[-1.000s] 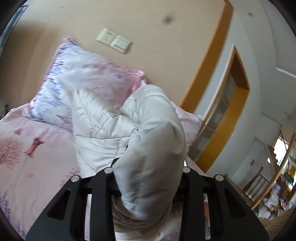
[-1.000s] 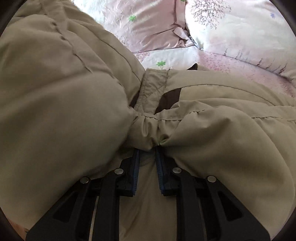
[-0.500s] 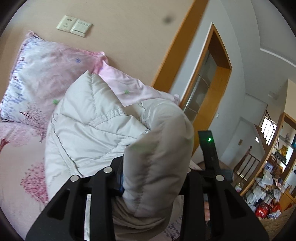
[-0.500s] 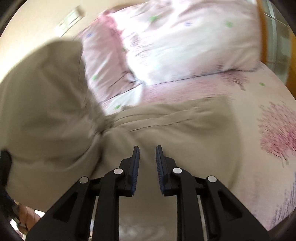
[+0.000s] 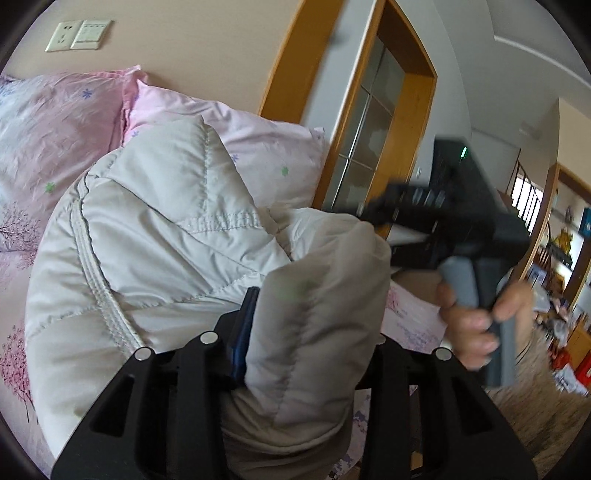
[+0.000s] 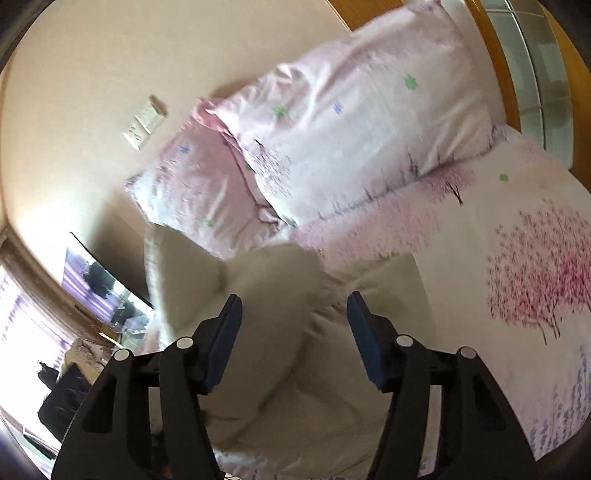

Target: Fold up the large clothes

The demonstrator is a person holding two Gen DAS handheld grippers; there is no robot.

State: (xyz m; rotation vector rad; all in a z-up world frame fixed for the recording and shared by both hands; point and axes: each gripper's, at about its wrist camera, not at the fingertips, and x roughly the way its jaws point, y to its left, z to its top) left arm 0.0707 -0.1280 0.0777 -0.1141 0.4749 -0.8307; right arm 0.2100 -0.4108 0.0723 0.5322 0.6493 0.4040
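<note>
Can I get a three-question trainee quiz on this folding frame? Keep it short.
1. True or false: the left gripper is clamped on the padded jacket.
2. The right gripper has its jaws: A) pinching fabric B) apart, just opened, nothing pressed between them C) out of view.
3. What lies against the wall behind the jacket?

Key:
1. True.
2. B.
3. Two pink floral pillows.

Jackets: one (image 5: 155, 258), centre of frame
Pillows: two (image 5: 55, 122) (image 5: 258, 147), upper left
Wall switch plates: two (image 5: 79, 35), top left
Hand-held grippers: two (image 5: 306, 332) (image 6: 293, 332), lower centre
Beds: one (image 6: 517, 240)
</note>
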